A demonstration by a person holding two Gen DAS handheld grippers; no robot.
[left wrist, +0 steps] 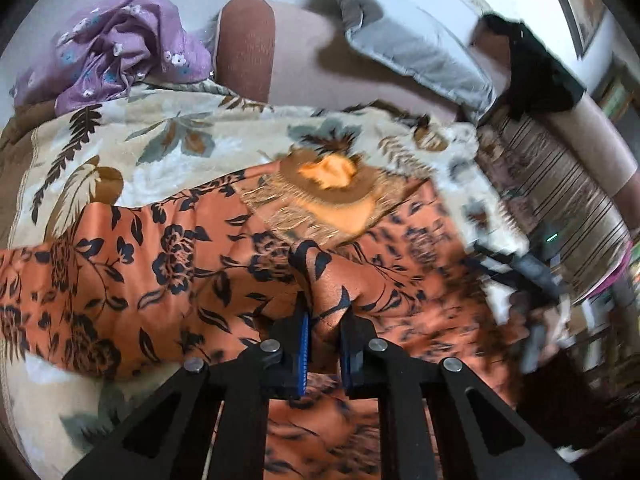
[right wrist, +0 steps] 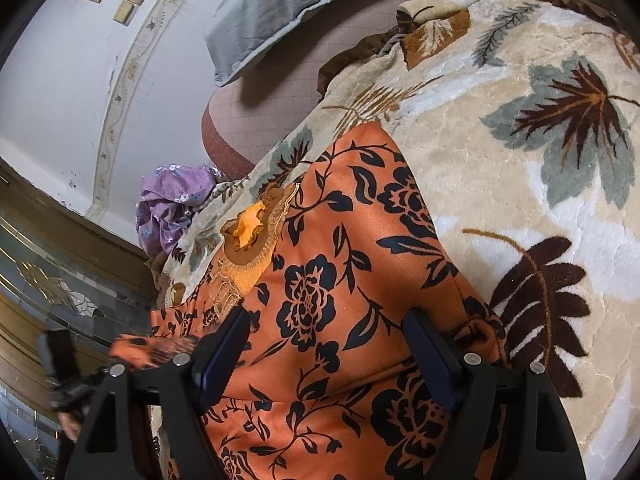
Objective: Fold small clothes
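An orange garment with a black flower print [left wrist: 168,264] lies spread on a cream leaf-patterned blanket [left wrist: 168,136]. Its brown and gold embroidered neckline [left wrist: 328,196] faces up. My left gripper [left wrist: 325,320] is shut on a raised fold of the orange garment, lifting it into a ridge. In the right wrist view the same garment [right wrist: 320,280] runs under my right gripper [right wrist: 326,340], which is open with its jaws wide apart just above the cloth, holding nothing. The neckline [right wrist: 248,240] lies farther along, to the left.
A purple flowered cloth [left wrist: 116,48] is bunched at the far left of the blanket, also in the right wrist view [right wrist: 172,204]. A grey pillow [left wrist: 412,40] leans on the brown sofa back [left wrist: 248,44]. A black item [left wrist: 536,68] sits at the right.
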